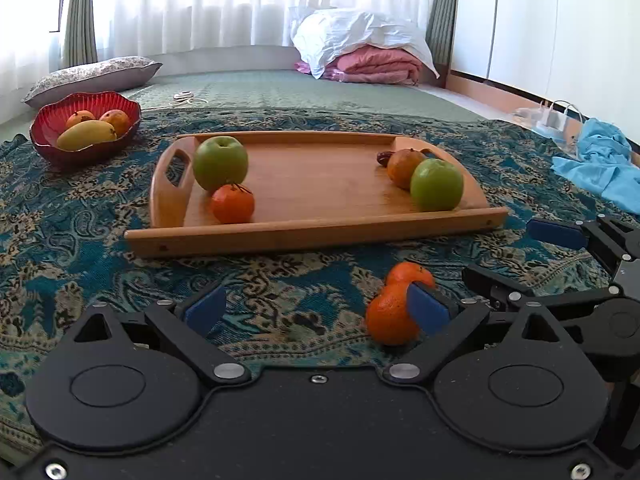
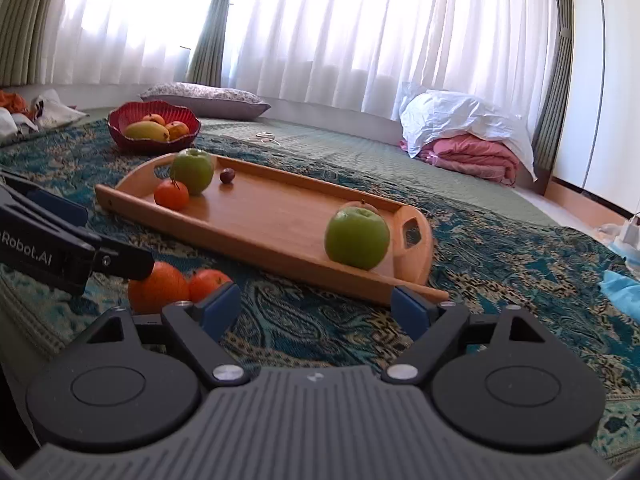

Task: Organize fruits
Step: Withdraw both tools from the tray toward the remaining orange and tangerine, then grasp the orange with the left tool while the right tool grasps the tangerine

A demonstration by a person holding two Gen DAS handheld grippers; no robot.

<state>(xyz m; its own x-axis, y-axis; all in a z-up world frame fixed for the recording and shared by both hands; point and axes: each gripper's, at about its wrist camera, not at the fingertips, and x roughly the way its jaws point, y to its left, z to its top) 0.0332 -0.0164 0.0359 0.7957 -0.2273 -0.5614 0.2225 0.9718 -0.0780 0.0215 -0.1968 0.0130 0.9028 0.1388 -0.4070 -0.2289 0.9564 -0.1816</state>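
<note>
Left gripper (image 1: 316,312): lower centre of the left wrist view; jaws spread wide, nothing between them, low over the patterned rug (image 1: 80,240).
Loose oranges: 2 on the rug, touching each other. The near orange (image 1: 388,320) lies against the outer side of the left gripper's right blue pad (image 1: 428,308), outside the jaws; the far orange (image 1: 408,274) sits just behind it.
Right gripper (image 2: 316,308): lower centre of the right wrist view; jaws spread, empty. The same 2 oranges lie at its lower left, beside its left pad and outside the jaws.
Wooden tray (image 1: 320,232): centre of the left view, beyond both grippers, on the rug.
Tray, left end: 1 green apple (image 1: 220,162) with 1 small orange (image 1: 233,204) touching its front.
Tray, right end: 1 green apple (image 1: 436,184), 1 orange (image 1: 402,168) just behind it, and 1 small dark fruit (image 1: 383,158) at the far corner.
Red bowl (image 1: 48,140): upper left of the left view, well apart from the grippers, holding 1 mango (image 1: 86,135) and 2 orange fruits.
</note>
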